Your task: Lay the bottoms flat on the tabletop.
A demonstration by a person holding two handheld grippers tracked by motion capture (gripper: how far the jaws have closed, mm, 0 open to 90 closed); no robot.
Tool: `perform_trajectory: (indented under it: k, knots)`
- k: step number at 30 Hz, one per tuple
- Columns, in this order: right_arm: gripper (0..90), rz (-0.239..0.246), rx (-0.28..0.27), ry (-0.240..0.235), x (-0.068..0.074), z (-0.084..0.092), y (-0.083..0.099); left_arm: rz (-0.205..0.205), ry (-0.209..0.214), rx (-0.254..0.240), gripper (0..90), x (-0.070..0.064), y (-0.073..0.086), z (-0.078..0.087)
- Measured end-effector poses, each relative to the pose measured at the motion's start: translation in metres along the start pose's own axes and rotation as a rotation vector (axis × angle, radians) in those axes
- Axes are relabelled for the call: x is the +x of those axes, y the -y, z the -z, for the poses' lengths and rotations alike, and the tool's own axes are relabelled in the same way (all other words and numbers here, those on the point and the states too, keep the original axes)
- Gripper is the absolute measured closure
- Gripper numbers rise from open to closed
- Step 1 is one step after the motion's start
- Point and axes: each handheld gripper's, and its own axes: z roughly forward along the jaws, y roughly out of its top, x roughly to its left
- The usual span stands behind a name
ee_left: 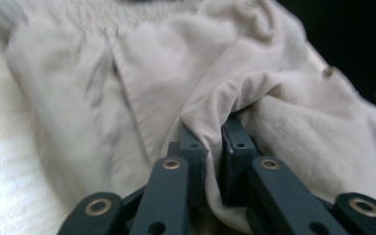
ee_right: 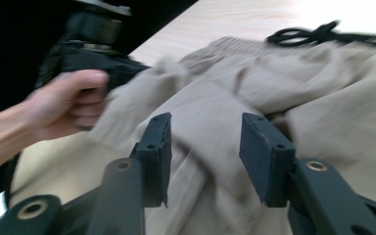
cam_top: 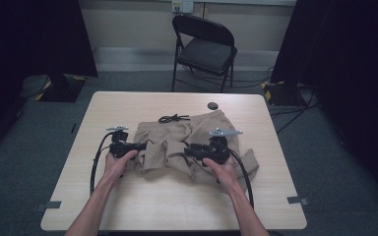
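A beige garment (cam_top: pixel 172 135) with a black drawstring (cam_top: pixel 173 118) lies crumpled in the middle of the table. My left gripper (cam_top: pixel 142 146) reaches into its left side. In the left gripper view, my left gripper (ee_left: pixel 215 142) is shut on a raised fold of the beige cloth (ee_left: pixel 142 73), which drapes over the jaw tips. My right gripper (cam_top: pixel 187 149) sits over the garment's right half. In the right gripper view, my right gripper (ee_right: pixel 205 156) stands open, its pads apart just above the cloth (ee_right: pixel 274 83). The other hand (ee_right: pixel 63 103) shows at the left there.
The wooden table (cam_top: pixel 152 201) has bare room in front and on both sides. A small black round object (cam_top: pixel 212 105) lies near the far edge. A black folding chair (cam_top: pixel 204 46) stands behind the table. Cables trail from both grippers.
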Motion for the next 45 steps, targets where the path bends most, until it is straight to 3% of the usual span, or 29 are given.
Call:
perform_trajectory:
  k: [2, 6, 7, 12, 16, 18, 19, 21, 23, 25, 26, 27, 30, 31, 34, 36, 37, 39, 40, 42, 43, 45]
  knots:
    - [52.7, 0.022, 0.035, -0.005, 0.007, -0.001, 0.01, 0.014, -0.011, 0.0, 79.1, 0.001, 0.003, 0.0]
    - [51.8, 0.031, 0.062, -0.028, 0.014, 0.002, 0.025, 0.0, -0.008, -0.009, 69.2, -0.002, 0.002, 0.006]
    - [51.5, 0.045, 0.09, -0.035, 0.018, 0.003, 0.035, -0.012, -0.006, -0.013, 67.1, -0.003, 0.001, 0.009]
    - [47.5, 0.065, 0.125, -0.015, 0.022, 0.006, 0.051, -0.067, 0.013, -0.057, 63.8, -0.012, -0.004, 0.032]
    - [47.0, 0.072, 0.165, -0.007, 0.022, 0.0, 0.058, -0.081, 0.02, -0.07, 64.4, -0.016, -0.004, 0.04]
    - [51.3, 0.075, 0.185, -0.014, 0.023, -0.006, 0.061, -0.087, 0.029, -0.089, 64.5, -0.017, -0.003, 0.046]
    - [70.9, 0.09, 0.204, -0.047, 0.024, -0.012, 0.061, -0.091, 0.032, -0.105, 64.4, -0.02, -0.002, 0.05]
    - [86.2, 0.086, 0.19, -0.074, 0.026, -0.015, 0.057, -0.107, 0.056, -0.114, 65.3, -0.026, -0.001, 0.056]
    - [89.4, 0.078, 0.148, -0.102, 0.027, -0.013, 0.048, -0.159, 0.103, -0.118, 66.1, -0.039, 0.002, 0.06]
    - [89.9, 0.077, 0.096, -0.101, 0.027, -0.01, 0.034, -0.176, 0.111, -0.112, 66.3, -0.043, 0.003, 0.061]
    - [90.0, 0.072, 0.067, -0.091, 0.025, -0.008, 0.024, -0.203, 0.134, -0.085, 65.7, -0.054, 0.006, 0.058]
    - [90.0, 0.066, 0.039, -0.085, 0.023, -0.005, 0.016, -0.212, 0.124, -0.078, 64.6, -0.056, 0.008, 0.057]
    - [90.0, 0.031, -0.033, -0.058, 0.011, 0.0, -0.003, -0.208, 0.117, -0.061, 55.8, -0.057, 0.013, 0.05]
    - [90.0, 0.02, -0.049, -0.037, 0.005, 0.003, -0.01, -0.188, 0.108, -0.049, 52.6, -0.055, 0.019, 0.042]
    - [90.0, -0.001, -0.069, 0.012, -0.008, 0.005, -0.021, -0.185, 0.094, -0.033, 46.0, -0.054, 0.025, 0.034]
    - [90.0, -0.011, -0.072, 0.033, -0.015, 0.005, -0.024, -0.178, 0.065, -0.02, 43.3, -0.054, 0.027, 0.025]
    - [90.0, -0.037, -0.073, 0.062, -0.028, 0.004, -0.026, -0.205, -0.019, 0.008, 41.8, -0.052, 0.027, 0.017]
    - [90.0, -0.047, -0.072, 0.078, -0.032, 0.004, -0.026, -0.19, -0.033, 0.018, 40.9, -0.048, 0.028, 0.011]
    - [90.0, -0.065, -0.052, 0.127, -0.044, 0.003, -0.023, -0.165, -0.063, 0.017, 44.7, -0.039, 0.029, 0.005]
    - [90.0, -0.066, -0.034, 0.146, -0.047, 0.002, -0.02, -0.143, -0.056, 0.006, 48.7, -0.033, 0.03, 0.003]
    - [90.0, -0.091, 0.011, 0.183, -0.058, -0.001, -0.009, -0.111, -0.046, -0.013, 51.6, -0.025, 0.031, 0.0]
    - [89.8, -0.124, 0.039, 0.202, -0.068, -0.005, 0.005, -0.102, -0.039, -0.02, 55.8, -0.021, 0.03, 0.0]
